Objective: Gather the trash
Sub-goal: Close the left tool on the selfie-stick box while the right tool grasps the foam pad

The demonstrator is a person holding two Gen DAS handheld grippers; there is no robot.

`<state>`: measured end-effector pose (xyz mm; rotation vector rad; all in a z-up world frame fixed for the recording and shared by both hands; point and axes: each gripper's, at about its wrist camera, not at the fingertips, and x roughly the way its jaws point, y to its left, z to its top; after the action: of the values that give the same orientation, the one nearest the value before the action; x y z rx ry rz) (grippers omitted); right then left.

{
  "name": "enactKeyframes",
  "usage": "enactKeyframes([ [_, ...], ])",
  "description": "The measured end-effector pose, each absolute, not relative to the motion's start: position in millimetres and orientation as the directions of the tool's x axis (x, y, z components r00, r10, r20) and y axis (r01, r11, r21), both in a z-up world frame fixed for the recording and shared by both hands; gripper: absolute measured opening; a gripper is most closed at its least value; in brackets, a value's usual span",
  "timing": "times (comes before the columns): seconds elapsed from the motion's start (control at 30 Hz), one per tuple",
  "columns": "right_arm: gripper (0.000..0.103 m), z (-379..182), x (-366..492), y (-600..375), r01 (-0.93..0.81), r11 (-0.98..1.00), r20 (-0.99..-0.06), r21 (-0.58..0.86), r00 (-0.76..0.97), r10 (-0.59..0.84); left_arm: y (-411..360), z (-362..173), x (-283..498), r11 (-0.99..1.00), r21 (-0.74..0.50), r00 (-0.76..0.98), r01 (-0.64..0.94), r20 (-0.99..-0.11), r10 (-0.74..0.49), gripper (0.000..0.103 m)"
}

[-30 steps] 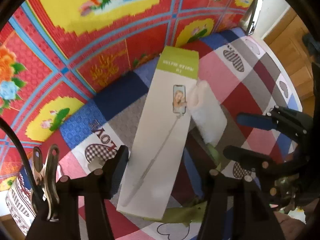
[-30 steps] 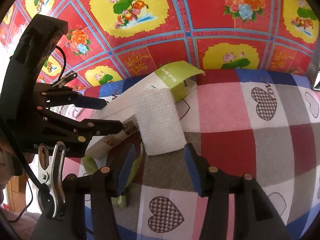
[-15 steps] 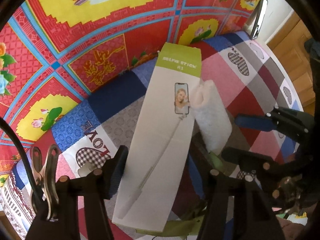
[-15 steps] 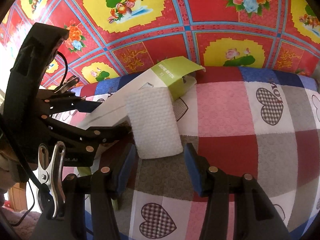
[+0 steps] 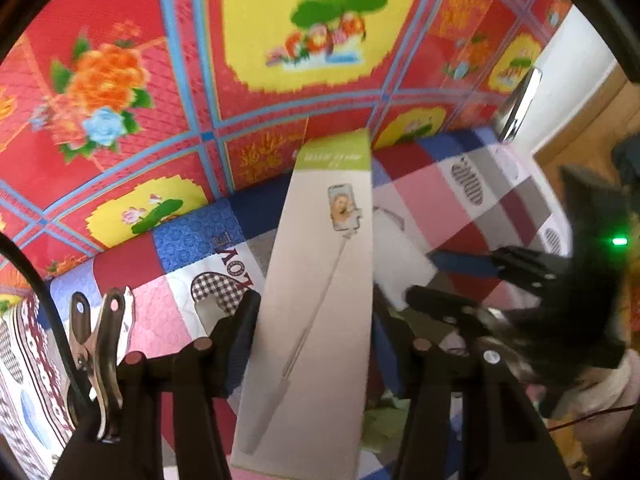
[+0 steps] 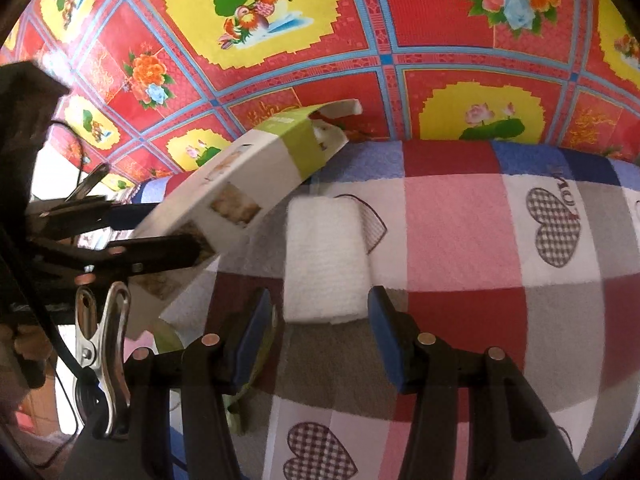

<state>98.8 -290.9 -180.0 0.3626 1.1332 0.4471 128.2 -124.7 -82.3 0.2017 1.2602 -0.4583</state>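
The left wrist view is blurred; the print on the green end of the selfie-stick box [image 5: 320, 280] cannot be read, and its near end is cut off at the bottom edge. The left gripper [image 5: 316, 320] has the box between its fingers; its jaws are closing, and the right wrist view shows them clamped on the box's lower part, with the far, open-flapped end tilted up clear of the cloth. Whatever sits inside the open flap is too small to tell.

The right gripper [image 6: 320, 320] hovers with its jaws partly apart, a blue pad on either side of the near end of the white foam pad [image 6: 326, 258]; the pads do not visibly press on it. A green scrap [image 6: 244, 392] is partly hidden behind this gripper's left finger.

Ahead of the right gripper the checked cloth [image 6: 460, 240] lies open to its far edge, where it meets the red floral sheet [image 6: 380, 40]. To its left the raised box and left gripper crowd the space.

The box is smooth, long, flat card; the foam is dimpled, soft and rectangular; the cloth is embossed, with heart patches.
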Motion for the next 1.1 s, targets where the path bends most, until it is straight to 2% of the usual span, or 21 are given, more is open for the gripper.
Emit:
enactKeyframes([
  [0.17,0.052,-185,105,-287,-0.159,0.86,-0.792,0.484,0.338,0.508,-117,-71,121,0.91,-0.106,0.254,0.402,-0.941,-0.222,0.053],
  [0.43,0.051,-190,111,-277,-0.153,0.865,-0.802,0.478,0.326,0.501,-121,-100,114,0.915,-0.065,0.207,0.399,-0.965,-0.158,0.053],
  [0.53,0.042,-191,110,-278,-0.14,0.874,-0.808,0.465,0.336,0.484,-124,-114,111,0.915,-0.046,0.188,0.401,-0.973,-0.131,0.053],
  [0.6,0.031,-192,109,-280,-0.137,0.883,-0.813,0.449,0.346,0.467,-124,-120,110,0.919,-0.049,0.18,0.392,-0.975,-0.128,0.054],
  [0.7,0.025,-194,107,-286,-0.13,0.881,-0.81,0.455,0.35,0.471,-128,-127,109,0.922,-0.036,0.186,0.387,-0.976,-0.117,0.056],
  [0.9,0.025,-194,103,-291,-0.121,0.863,-0.797,0.49,0.338,0.5,-136,-135,109,0.923,0.009,0.221,0.384,-0.972,-0.083,0.056],
  [1.0,0.032,-195,105,-292,-0.106,0.846,-0.784,0.523,0.329,0.526,-136,-133,106,0.925,0.011,0.237,0.379,-0.968,-0.085,0.052],
  [1.1,0.033,-194,106,-292,-0.114,0.848,-0.785,0.517,0.331,0.523,-131,-125,103,0.931,-0.007,0.255,0.364,-0.961,-0.107,0.052],
])
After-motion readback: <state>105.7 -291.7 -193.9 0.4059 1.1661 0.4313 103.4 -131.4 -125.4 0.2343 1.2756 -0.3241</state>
